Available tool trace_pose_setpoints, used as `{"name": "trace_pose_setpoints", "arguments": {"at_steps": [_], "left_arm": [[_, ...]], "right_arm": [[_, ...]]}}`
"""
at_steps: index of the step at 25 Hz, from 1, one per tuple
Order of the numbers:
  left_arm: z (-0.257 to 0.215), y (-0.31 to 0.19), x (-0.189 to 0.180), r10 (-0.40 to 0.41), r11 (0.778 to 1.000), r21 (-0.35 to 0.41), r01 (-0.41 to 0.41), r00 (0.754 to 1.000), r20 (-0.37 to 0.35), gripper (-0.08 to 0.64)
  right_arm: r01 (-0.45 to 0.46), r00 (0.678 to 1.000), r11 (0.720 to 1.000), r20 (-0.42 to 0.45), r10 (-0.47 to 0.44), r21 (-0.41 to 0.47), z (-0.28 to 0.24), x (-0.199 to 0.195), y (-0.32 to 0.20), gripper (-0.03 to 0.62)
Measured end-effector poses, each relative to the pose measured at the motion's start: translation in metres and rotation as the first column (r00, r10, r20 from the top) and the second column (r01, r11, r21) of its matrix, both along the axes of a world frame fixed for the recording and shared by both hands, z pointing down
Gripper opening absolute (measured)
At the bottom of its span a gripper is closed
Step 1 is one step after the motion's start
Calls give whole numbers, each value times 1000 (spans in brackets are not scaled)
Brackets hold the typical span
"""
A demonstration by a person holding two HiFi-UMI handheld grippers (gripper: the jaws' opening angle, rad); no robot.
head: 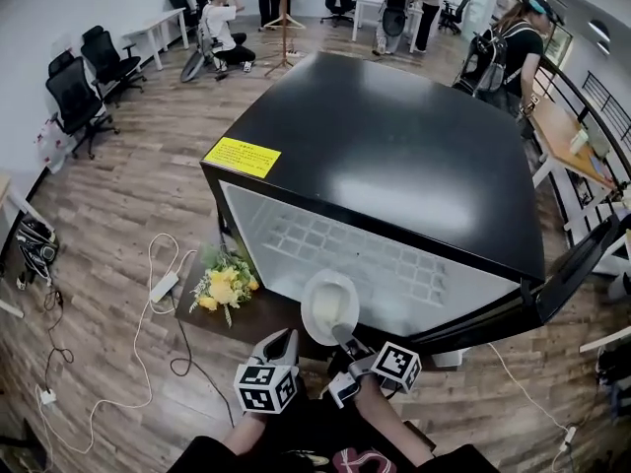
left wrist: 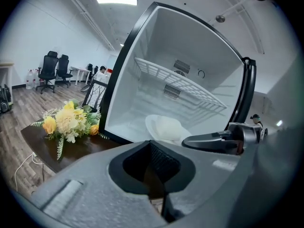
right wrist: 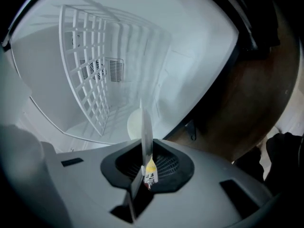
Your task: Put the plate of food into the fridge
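The right gripper [head: 342,337] is clamped on the near rim of the plate [head: 329,304]. The plate lies about level and face up with pale food [left wrist: 167,126] on it, reaching straight ahead into the open front of the fridge [head: 394,156]. Just beside it, the left gripper [head: 280,345] is closed and empty.

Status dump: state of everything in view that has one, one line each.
fridge: open, nothing inside but its shelf
fridge door: swung wide to the right
wire shelf: in place, bare
plate: held by its rim at the fridge's opening, food on it
right gripper: fingers shut on the plate's rim
left gripper: fingers shut, empty
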State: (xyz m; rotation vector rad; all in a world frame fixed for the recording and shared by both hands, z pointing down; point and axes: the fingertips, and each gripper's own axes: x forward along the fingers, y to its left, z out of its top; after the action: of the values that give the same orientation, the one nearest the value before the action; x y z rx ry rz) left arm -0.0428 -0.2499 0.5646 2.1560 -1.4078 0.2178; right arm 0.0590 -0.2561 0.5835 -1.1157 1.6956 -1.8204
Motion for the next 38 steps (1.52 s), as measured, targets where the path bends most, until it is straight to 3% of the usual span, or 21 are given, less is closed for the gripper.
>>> {"name": "trace_pose_setpoints", "arguments": {"at_steps": [6, 15, 38], "left_arm": [[-3, -26, 2, 87, 996, -2, -87, 996, -13, 8], [-8, -47, 8, 165, 986, 8, -164, 986, -14, 8], [-6, -82, -8, 202, 979, 34, -202, 979, 13, 8]], "right_arm": [[-111, 994, 994, -4, 111, -19, 2, 8, -22, 52], [-191, 982, 979, -9, 191, -63, 8, 16, -43, 55], [-315, 946, 941, 33, 322, -127, 30, 15, -88, 55]]}}
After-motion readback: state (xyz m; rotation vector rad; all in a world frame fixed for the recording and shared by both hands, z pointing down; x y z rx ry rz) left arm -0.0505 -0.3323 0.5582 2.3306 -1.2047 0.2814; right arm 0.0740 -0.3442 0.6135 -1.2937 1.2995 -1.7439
